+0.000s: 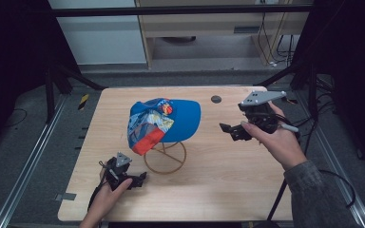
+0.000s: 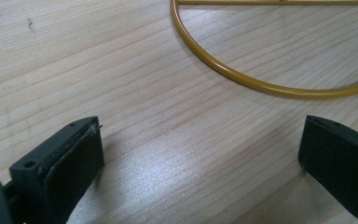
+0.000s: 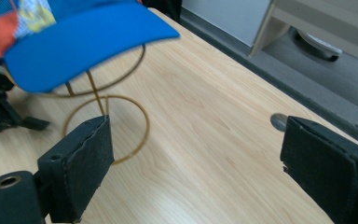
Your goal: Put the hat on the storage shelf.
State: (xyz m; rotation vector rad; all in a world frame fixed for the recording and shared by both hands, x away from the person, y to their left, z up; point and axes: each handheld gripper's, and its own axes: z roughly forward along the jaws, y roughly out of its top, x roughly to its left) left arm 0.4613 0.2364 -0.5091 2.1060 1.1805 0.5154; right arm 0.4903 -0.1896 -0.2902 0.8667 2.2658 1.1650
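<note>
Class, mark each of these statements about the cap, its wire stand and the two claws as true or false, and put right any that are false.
1. The blue cap sits on the gold wire stand. True.
2. The left claw grips the stand's base ring. False: its jaws are wide apart with bare table between them, and the ring lies ahead of them.
3. The right claw is open and holds nothing. True.
4. The cap lies flat on the table. False: the stand holds it up off the wood.
5. The right claw is at the cap's brim side. True.
6. The cap is plain red all over. False: it is mostly blue, with an orange and patterned part.
</note>
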